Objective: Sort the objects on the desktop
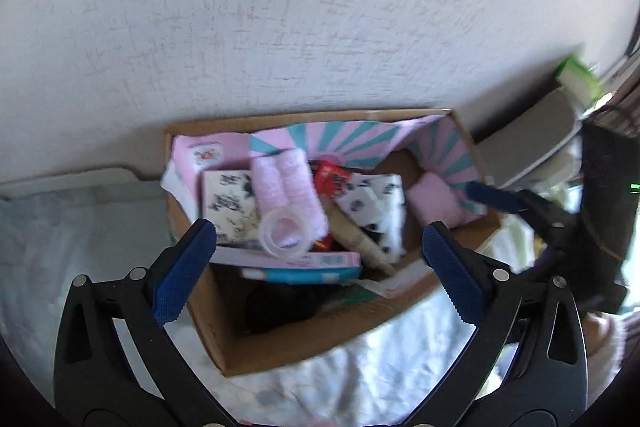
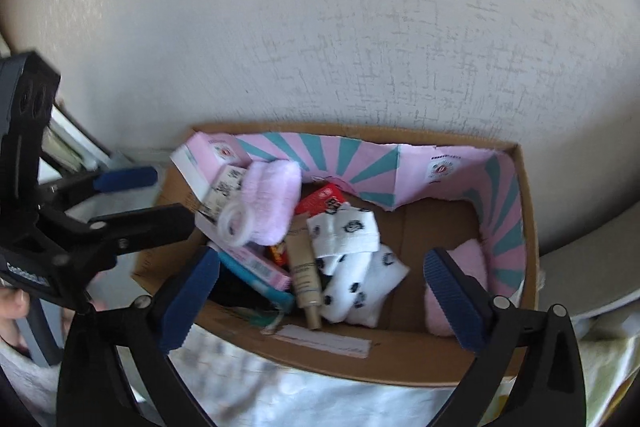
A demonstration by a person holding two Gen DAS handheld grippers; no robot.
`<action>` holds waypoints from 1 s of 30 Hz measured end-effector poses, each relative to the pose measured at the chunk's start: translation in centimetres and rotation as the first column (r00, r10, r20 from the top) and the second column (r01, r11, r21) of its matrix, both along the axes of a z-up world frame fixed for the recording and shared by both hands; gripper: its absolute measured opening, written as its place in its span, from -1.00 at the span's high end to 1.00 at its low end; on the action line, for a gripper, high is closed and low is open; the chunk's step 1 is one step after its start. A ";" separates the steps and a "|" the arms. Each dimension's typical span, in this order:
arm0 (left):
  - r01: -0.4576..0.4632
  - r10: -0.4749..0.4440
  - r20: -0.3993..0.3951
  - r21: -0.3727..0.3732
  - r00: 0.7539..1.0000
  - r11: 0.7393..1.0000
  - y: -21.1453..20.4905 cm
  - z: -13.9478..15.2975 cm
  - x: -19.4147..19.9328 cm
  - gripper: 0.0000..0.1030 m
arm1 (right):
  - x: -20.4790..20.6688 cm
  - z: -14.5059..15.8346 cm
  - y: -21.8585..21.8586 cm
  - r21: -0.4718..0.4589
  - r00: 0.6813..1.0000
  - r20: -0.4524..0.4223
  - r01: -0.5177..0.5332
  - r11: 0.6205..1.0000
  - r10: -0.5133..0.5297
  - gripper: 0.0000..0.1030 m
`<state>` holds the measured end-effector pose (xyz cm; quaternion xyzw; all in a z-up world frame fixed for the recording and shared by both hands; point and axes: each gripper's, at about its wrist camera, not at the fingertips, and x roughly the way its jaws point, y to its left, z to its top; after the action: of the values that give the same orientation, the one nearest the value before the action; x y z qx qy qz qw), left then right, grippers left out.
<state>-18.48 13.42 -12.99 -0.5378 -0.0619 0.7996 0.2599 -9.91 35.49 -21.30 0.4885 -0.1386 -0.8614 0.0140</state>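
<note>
From the left wrist camera, the left hand-held gripper [image 1: 320, 247] hangs wide open and empty over a cardboard box [image 1: 280, 339] that sits on a pale cloth-covered surface [image 1: 360, 379] against the wall. Inside the box, a clear tape roll [image 1: 284, 233] lies on top of a fluffy pink cloth [image 1: 286, 183], with a black-and-white patterned box [image 1: 228, 207] to its left and a red packet [image 1: 332, 179] behind. The right hand-held gripper [image 1: 492, 197] shows at the right edge of the box; how wide it stands is not clear from here

From the right wrist camera, the right hand-held gripper [image 2: 322, 275] is also wide open and holds nothing, above a beige tube [image 2: 306, 275] and white socks with dark prints [image 2: 352, 267]; a second pink cloth [image 2: 472, 259] lies in the right corner

The step looks like picking one item out of the pile. The tape roll is the easiest target: come straight down, pinch across its rim, not the soft cloth under it. Both views are blurred, so steady the hands before closing
</note>
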 end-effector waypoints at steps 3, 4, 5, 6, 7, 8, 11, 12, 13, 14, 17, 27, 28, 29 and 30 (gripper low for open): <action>0.044 -0.045 0.058 0.020 0.997 0.999 -0.3 0.0 0.3 -1.00 | 0.7 0.5 0.4 -0.045 0.999 -0.014 0.029 0.999 -0.029 -0.99; 0.048 -0.048 0.053 -0.002 0.997 0.999 -0.4 0.0 0.6 -1.00 | 1.0 0.8 0.4 -0.050 0.999 -0.019 0.034 0.998 -0.035 -0.99; 0.046 -0.044 0.047 -0.033 0.998 0.998 -0.5 0.1 0.9 -1.00 | 1.2 1.0 0.2 -0.055 0.999 -0.023 0.039 0.998 -0.040 -0.99; 0.041 -0.038 0.043 -0.060 0.998 0.997 -0.7 0.2 1.0 -1.00 | 1.3 1.1 0.1 -0.058 0.999 -0.021 0.044 0.997 -0.045 -0.99; 0.035 -0.032 0.041 -0.079 0.999 0.996 -0.8 0.3 1.3 -1.00 | 1.5 1.2 -0.1 -0.059 0.998 -0.016 0.052 0.997 -0.053 -0.99; 0.032 -0.028 0.040 -0.091 0.999 0.995 -1.2 0.4 1.5 -1.00 | 1.7 1.4 -0.2 -0.061 0.998 -0.009 0.059 0.996 -0.060 -0.99; 0.015 -0.010 0.053 -0.091 0.999 0.996 -2.3 0.8 2.0 -1.00 | 2.4 2.2 -0.6 -0.096 0.998 -0.002 0.069 0.993 -0.070 -0.99; 0.006 0.000 0.057 -0.096 0.998 0.995 -2.6 0.8 2.1 -1.00 | 2.6 2.4 -0.8 -0.100 0.997 -0.004 0.073 0.992 -0.074 -0.99; -0.004 0.010 0.056 -0.104 0.998 0.995 -3.1 1.0 2.3 -1.00 | 2.8 2.8 -1.0 -0.094 0.997 -0.006 0.078 0.993 -0.079 -0.99; -0.015 0.021 0.047 -0.117 0.999 0.993 -3.6 1.3 2.5 -1.00 | 3.0 3.0 -1.2 -0.080 0.996 0.000 0.085 0.993 -0.086 -0.99; -0.067 0.065 -0.016 -0.148 0.998 0.987 -4.6 1.9 3.1 -1.00 | 2.8 2.8 -2.5 -0.037 0.992 0.086 0.100 0.994 -0.096 -0.99; -0.116 0.099 -0.094 -0.200 0.991 0.973 -9.4 5.3 5.5 -1.00 | 3.0 4.5 -8.2 0.081 0.985 0.131 0.105 0.991 -0.115 -0.99; -0.120 0.100 -0.105 -0.203 0.989 0.972 -9.9 5.9 5.9 -1.00 | 3.1 4.8 -8.6 0.085 0.985 0.124 0.107 0.991 -0.117 -0.99; -0.134 0.110 -0.121 -0.212 0.986 0.968 -10.6 6.5 6.3 -1.00 | 3.1 5.1 -9.1 0.087 0.986 0.114 0.112 0.990 -0.121 -0.99; -0.144 0.118 -0.131 -0.219 0.984 0.965 -10.9 6.8 6.6 -1.00 | 3.2 5.6 -9.6 0.092 0.986 0.105 0.118 0.989 -0.128 -0.99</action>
<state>-11.88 2.48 -6.18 -0.5113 0.0101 0.8469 0.1461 -6.72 25.88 -15.70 0.5260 -0.1323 -0.8374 -0.0678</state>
